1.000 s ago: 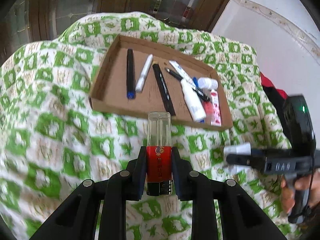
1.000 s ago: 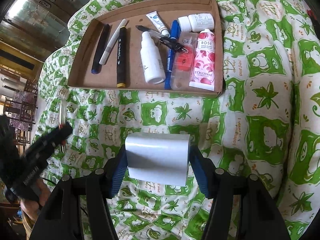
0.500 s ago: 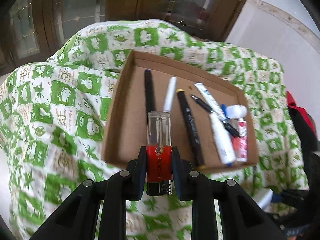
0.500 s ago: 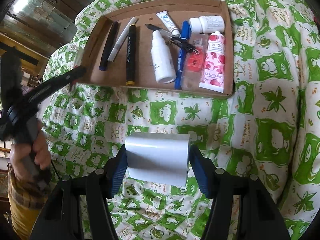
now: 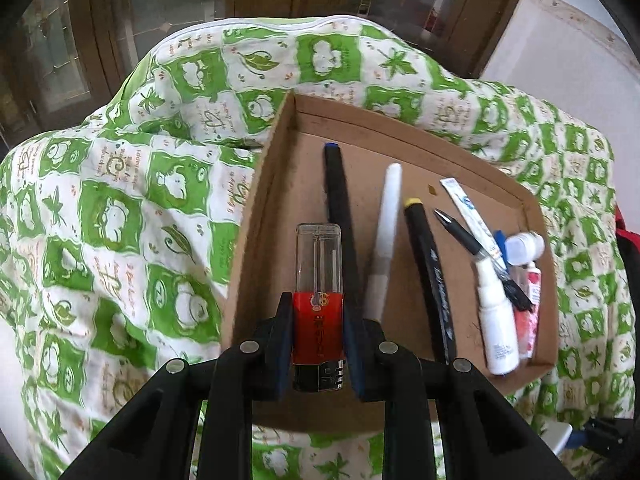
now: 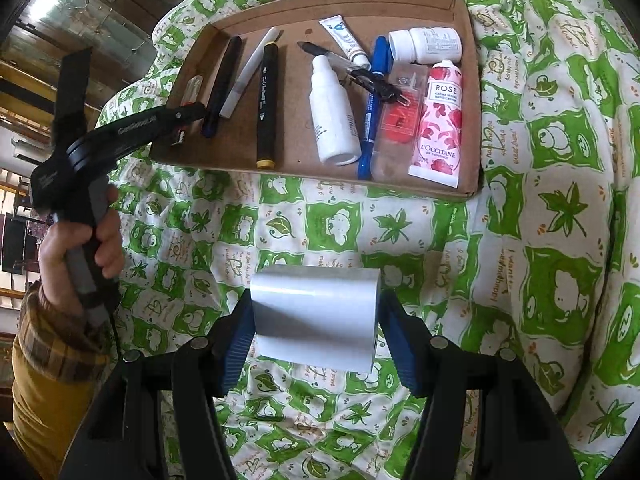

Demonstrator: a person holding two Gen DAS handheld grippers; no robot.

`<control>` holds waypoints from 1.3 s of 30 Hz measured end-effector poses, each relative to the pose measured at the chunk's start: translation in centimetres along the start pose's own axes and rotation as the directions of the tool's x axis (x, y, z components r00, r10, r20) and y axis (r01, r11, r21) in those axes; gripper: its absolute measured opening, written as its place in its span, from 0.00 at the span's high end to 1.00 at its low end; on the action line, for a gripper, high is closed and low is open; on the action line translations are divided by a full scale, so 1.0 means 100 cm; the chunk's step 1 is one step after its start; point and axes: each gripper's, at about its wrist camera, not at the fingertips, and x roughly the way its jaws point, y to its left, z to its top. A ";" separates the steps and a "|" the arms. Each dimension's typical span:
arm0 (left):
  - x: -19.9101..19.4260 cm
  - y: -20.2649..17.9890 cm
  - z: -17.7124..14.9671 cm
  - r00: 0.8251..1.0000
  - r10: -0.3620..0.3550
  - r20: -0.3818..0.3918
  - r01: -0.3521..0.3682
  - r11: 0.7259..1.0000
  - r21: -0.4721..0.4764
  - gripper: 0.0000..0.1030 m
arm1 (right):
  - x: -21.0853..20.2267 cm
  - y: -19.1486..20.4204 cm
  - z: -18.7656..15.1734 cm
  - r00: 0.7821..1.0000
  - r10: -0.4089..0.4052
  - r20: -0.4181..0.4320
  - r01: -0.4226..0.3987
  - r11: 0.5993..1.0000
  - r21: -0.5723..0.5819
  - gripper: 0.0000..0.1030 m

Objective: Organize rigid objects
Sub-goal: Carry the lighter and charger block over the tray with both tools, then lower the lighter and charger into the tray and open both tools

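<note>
My left gripper (image 5: 318, 344) is shut on a clear bottle with a red label (image 5: 319, 280) and holds it over the left end of the cardboard tray (image 5: 256, 216), next to a black pen (image 5: 338, 208). In the right wrist view the left gripper (image 6: 188, 114) sits at the tray's left end (image 6: 192, 80). My right gripper (image 6: 316, 328) is shut on a white box (image 6: 316, 320), held above the cloth, nearer than the tray.
The tray holds a white pen (image 5: 386, 236), a black marker (image 5: 428, 280), a white bottle (image 6: 332, 120), a blue pen (image 6: 370, 120), a rose hand cream tube (image 6: 440, 120) and a white pill bottle (image 6: 424, 44). A green and white cloth (image 6: 540, 200) covers the surface.
My left gripper has moved forward and right with the bottle, from over the cloth to over the tray's left end. My right gripper has stayed nearly still with the white box.
</note>
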 end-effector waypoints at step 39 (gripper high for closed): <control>0.008 -0.011 -0.007 0.993 0.108 0.038 -0.112 0.985 0.132 0.77 | 0.054 0.005 0.096 0.991 -0.070 0.111 0.066 0.997 0.036 0.41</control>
